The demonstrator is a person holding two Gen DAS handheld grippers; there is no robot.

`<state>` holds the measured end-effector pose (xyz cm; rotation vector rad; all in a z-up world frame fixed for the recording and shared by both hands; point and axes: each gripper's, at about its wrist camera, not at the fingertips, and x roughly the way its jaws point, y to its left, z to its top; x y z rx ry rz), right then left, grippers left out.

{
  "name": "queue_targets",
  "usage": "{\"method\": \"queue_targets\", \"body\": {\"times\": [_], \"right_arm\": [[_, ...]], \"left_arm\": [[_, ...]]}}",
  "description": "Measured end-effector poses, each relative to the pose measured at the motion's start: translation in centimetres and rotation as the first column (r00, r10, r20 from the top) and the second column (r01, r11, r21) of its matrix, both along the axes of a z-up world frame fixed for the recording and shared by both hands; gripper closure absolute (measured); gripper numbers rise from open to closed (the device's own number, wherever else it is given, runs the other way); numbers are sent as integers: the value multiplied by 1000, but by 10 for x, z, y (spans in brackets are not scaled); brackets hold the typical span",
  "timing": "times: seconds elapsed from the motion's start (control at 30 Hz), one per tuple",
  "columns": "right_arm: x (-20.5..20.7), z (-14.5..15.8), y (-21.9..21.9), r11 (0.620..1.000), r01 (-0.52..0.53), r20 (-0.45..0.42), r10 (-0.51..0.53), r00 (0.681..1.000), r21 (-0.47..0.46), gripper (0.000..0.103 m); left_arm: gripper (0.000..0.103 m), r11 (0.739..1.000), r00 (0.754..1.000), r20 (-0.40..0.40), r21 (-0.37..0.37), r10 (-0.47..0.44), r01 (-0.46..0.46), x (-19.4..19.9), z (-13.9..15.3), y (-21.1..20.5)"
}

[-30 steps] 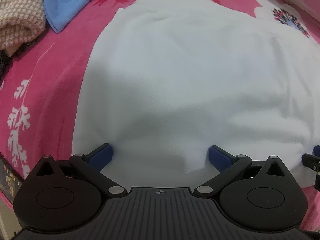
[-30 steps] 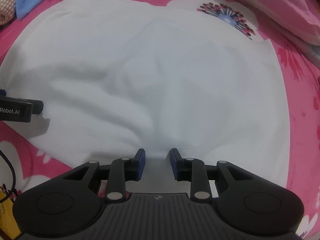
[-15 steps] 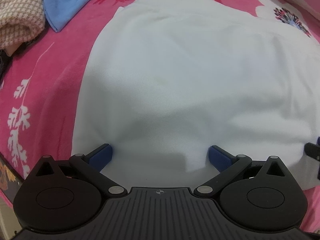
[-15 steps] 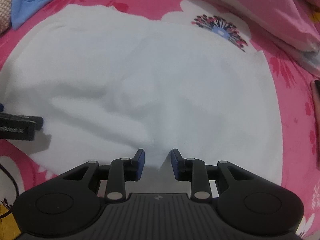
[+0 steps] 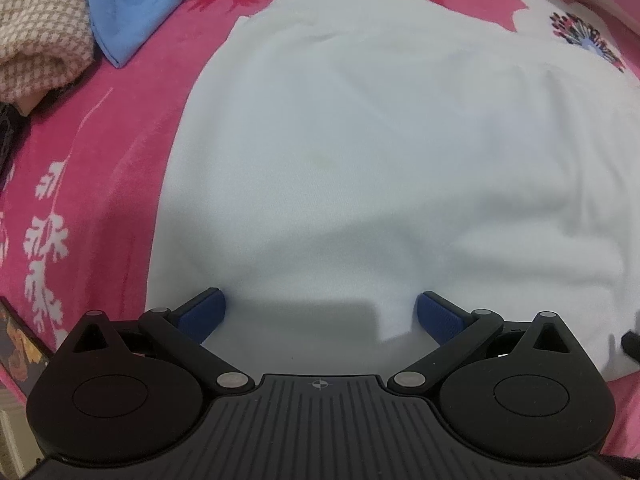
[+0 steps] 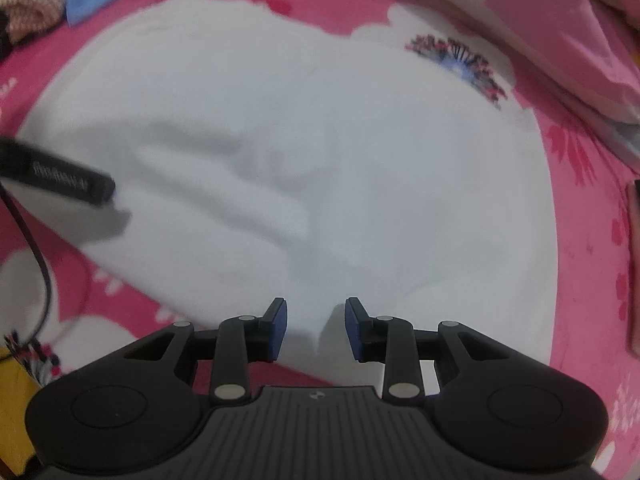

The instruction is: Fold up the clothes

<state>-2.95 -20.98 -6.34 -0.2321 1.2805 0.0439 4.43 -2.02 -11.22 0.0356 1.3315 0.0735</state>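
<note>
A garment (image 5: 360, 152) lay spread across the middle of the bed (image 5: 100, 184). At its near edge the left tongs (image 5: 320, 314) stood wide apart over the hem, and to the right the right tongs (image 6: 316, 322) straddled a raised fold of that same edge. Far to the left, off the garment, a crumpled cloth (image 5: 136, 4) lay on the bed, with a checked cloth (image 5: 40, 28) just left of it. A pillow (image 6: 560, 24) rested at the far right.
</note>
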Motion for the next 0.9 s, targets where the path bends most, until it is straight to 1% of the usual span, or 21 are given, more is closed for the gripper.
{"method": "queue_targets", "body": {"times": [0.07, 0.17, 0.23, 0.3, 0.37, 0.47, 0.53, 0.63, 0.67, 0.73, 0.77, 0.83, 0.9], "right_arm": [[5, 9, 1, 1000, -3, 27, 2, 1000, 22, 70], [15, 22, 5, 998, -19, 69, 15, 997, 55, 70], [25, 28, 8, 997, -36, 93, 29, 995, 75, 70], [32, 34, 13, 994, -52, 112, 41, 993, 92, 70], [43, 39, 18, 992, -74, 127, 60, 990, 107, 70], [59, 43, 27, 985, -97, 139, 77, 987, 141, 70], [68, 45, 35, 981, -117, 150, 93, 984, 156, 70], [85, 46, 44, 970, -142, 156, 112, 981, 196, 70], [91, 46, 49, 965, -152, 152, 120, 981, 215, 70], [98, 47, 58, 954, -175, 151, 141, 978, 242, 70], [103, 47, 63, 946, -193, 146, 159, 976, 261, 70], [112, 49, 74, 931, -210, 140, 175, 975, 298, 70], [124, 49, 86, 910, -219, 109, 192, 975, 353, 70]], "left_arm": [[0, 1000, 1000, 15, 1, 10, -10, -4, 5, 1], [1, 998, 997, 53, -19, 60, -59, -14, 15, 9], [1, 994, 990, 93, -46, 104, -100, -24, 25, 16], [3, 989, 982, 130, -70, 135, -127, -28, 28, 33], [4, 986, 976, 155, -81, 156, -145, -39, 34, 30], [6, 977, 964, 165, -84, 207, -196, -56, 44, 26], [8, 967, 953, 170, -89, 250, -238, -58, 44, 36], [15, 953, 939, 171, -104, 299, -285, -57, 38, 53], [20, 950, 936, 171, -110, 309, -293, -57, 38, 57], [21, 943, 930, 168, -126, 326, -307, -58, 37, 64], [24, 939, 927, 168, -139, 335, -314, -58, 36, 68], [25, 932, 921, 175, -171, 349, -321, -58, 37, 74], [25, 927, 920, 173, -203, 352, -316, -57, 36, 79]]}}
